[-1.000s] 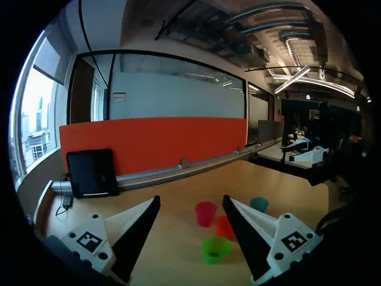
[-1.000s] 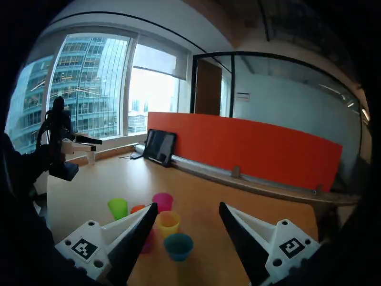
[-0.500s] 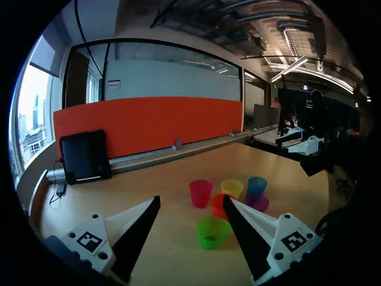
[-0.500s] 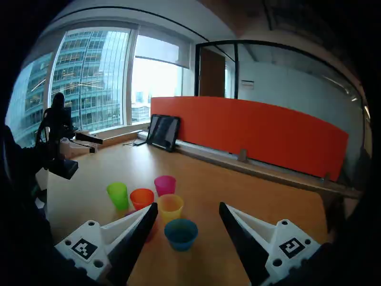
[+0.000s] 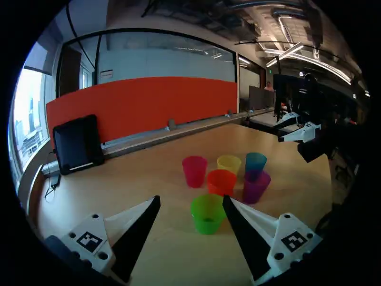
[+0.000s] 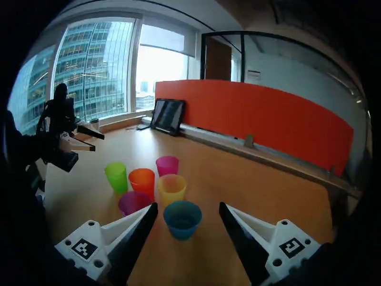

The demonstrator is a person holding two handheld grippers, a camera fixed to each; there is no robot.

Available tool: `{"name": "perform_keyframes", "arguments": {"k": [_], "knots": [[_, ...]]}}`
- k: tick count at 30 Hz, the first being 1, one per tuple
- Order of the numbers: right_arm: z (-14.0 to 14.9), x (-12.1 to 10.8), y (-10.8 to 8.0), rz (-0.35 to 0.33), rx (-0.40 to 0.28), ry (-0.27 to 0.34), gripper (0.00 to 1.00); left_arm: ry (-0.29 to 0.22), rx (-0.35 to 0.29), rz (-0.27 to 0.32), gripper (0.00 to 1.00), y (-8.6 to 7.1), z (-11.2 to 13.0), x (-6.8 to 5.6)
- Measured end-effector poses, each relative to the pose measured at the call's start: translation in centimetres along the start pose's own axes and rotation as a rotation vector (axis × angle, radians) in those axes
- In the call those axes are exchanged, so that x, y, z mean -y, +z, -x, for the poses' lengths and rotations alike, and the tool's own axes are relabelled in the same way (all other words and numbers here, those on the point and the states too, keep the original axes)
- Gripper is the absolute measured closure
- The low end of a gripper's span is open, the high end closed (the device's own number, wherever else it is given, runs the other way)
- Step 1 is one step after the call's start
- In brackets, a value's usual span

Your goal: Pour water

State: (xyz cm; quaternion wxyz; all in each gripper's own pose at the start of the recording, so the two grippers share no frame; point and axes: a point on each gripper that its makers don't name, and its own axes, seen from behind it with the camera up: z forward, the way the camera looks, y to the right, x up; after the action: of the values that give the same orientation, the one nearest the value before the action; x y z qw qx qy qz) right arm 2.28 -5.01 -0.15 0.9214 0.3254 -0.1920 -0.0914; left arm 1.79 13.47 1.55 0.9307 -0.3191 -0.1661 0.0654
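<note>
Six small plastic cups stand upright and open-mouthed in a tight cluster on the light wooden table [image 5: 119, 181].

In the left gripper view, the green cup [image 5: 207, 213] stands nearest. It is just ahead of the left gripper [image 5: 190, 198], whose fingers are spread wide with nothing held between them. Behind the green cup are the orange cup [image 5: 221, 182] and the purple cup [image 5: 255, 186], close side by side. Farther back stand the pink cup [image 5: 195, 170], the yellow cup [image 5: 229, 163] and the blue cup [image 5: 255, 162]. The cups are translucent with plain tapered walls. Whether any of them holds water cannot be told.

In the right gripper view, the right gripper [image 6: 187, 205] is also spread apart and holds nothing. The blue cup stands just ahead of its fingertips, and its inside looks dark.

Each gripper also shows in the other's view, held above the table edge well apart from the cups. A dark tablet [image 5: 78, 144] leans against the orange partition [image 5: 143, 107] at the table's far edge.
</note>
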Motion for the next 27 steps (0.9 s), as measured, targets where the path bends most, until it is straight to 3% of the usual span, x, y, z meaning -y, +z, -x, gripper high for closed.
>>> {"name": "perform_keyframes", "arguments": {"k": [14, 27], "knots": [[4.6, -0.2, 1.7, -0.014, 0.087, -0.006, 0.00, 0.012, 0.098, 0.046, 0.02, 1.9, 4.0, -1.5], [7.1, -0.3, 3.3, -0.028, 0.140, -0.009, 0.00, 0.030, 0.174, 0.090, 0.03, 3.6, 6.2, -2.5]]}}
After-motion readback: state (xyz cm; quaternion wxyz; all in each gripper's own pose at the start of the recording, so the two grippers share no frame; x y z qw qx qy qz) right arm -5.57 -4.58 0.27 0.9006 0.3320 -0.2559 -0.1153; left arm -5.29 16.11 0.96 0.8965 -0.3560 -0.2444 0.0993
